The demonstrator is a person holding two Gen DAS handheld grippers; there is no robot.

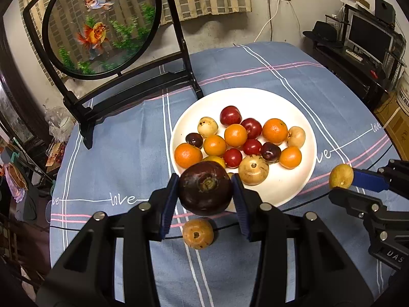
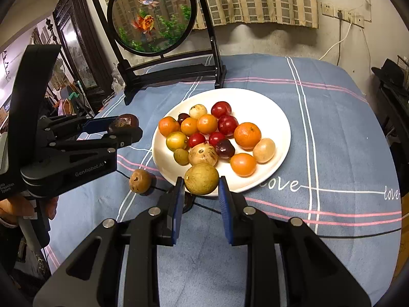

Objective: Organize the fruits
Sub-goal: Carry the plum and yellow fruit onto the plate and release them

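My left gripper (image 1: 205, 182) is shut on a dark purple round fruit (image 1: 204, 192), held just above the near rim of the white plate (image 1: 294, 112). Several oranges (image 1: 188, 154), red plums (image 1: 230, 115) and tan fruits (image 1: 253, 169) lie on the plate. In the right wrist view my right gripper (image 2: 201, 181) is shut on a yellow-green round fruit (image 2: 202, 177) over the plate's (image 2: 271, 107) near edge. A brown fruit (image 1: 198, 233) (image 2: 140, 181) lies on the cloth beside the plate. Each gripper also shows in the other's view, the left gripper (image 2: 126, 126) and the right gripper (image 1: 343, 185).
A blue checked tablecloth (image 2: 332, 140) covers the table. A round goldfish screen (image 1: 102, 25) on a black stand (image 1: 143, 89) rises behind the plate. A black cable (image 2: 332, 235) runs across the cloth near me. A shelf with a monitor (image 1: 368, 38) stands beyond the table's right edge.
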